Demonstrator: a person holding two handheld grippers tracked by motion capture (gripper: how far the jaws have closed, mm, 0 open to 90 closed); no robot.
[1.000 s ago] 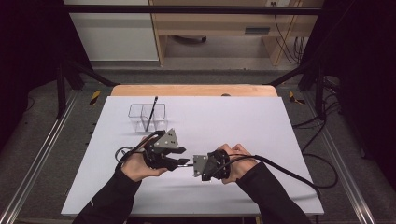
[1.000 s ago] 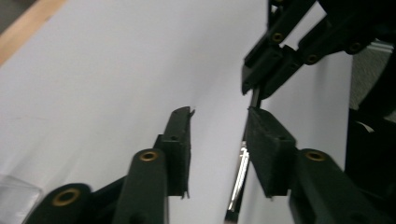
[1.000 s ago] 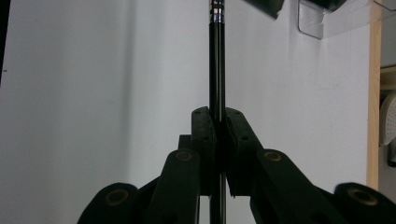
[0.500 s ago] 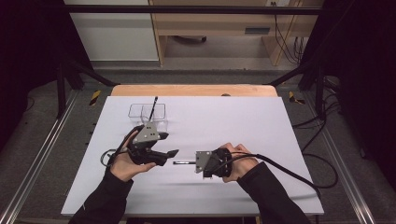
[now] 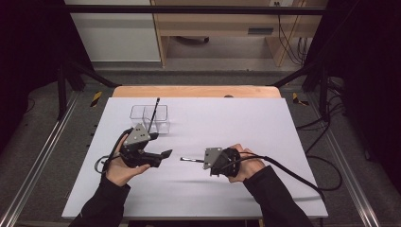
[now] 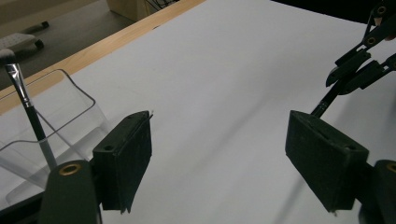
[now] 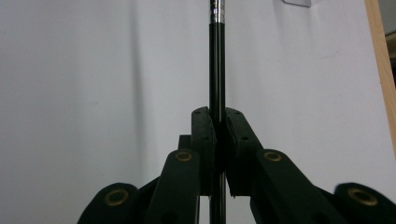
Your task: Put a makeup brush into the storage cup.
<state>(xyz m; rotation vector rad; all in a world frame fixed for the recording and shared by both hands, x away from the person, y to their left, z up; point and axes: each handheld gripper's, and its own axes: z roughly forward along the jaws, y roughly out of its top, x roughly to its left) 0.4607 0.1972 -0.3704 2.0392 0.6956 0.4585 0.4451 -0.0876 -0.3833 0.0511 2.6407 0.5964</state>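
My right gripper (image 5: 203, 161) is shut on a thin black brush (image 5: 187, 160) that sticks out leftward above the white sheet. In the right gripper view the jaws (image 7: 218, 122) clamp the black handle (image 7: 217, 70), and the silver ferrule sits at the top edge. My left gripper (image 5: 166, 153) is held a short way to the left with its jaws pointing at the brush tip, apart from it. Its pads (image 6: 127, 158) stand wide open with nothing between them, and the right gripper (image 6: 359, 65) with the brush (image 6: 327, 100) shows farther off.
A clear two-part container (image 5: 150, 116) stands behind the left gripper with a second brush (image 5: 153, 111) leaning upright in it; both also appear in the left gripper view, container (image 6: 60, 121) and brush (image 6: 28, 109). The white sheet (image 5: 265, 127) covers the table up to its wooden far edge (image 5: 198, 91).
The two grippers were close together at the brush. The left gripper has drawn back to the left with its jaws open, while the right gripper keeps the brush.
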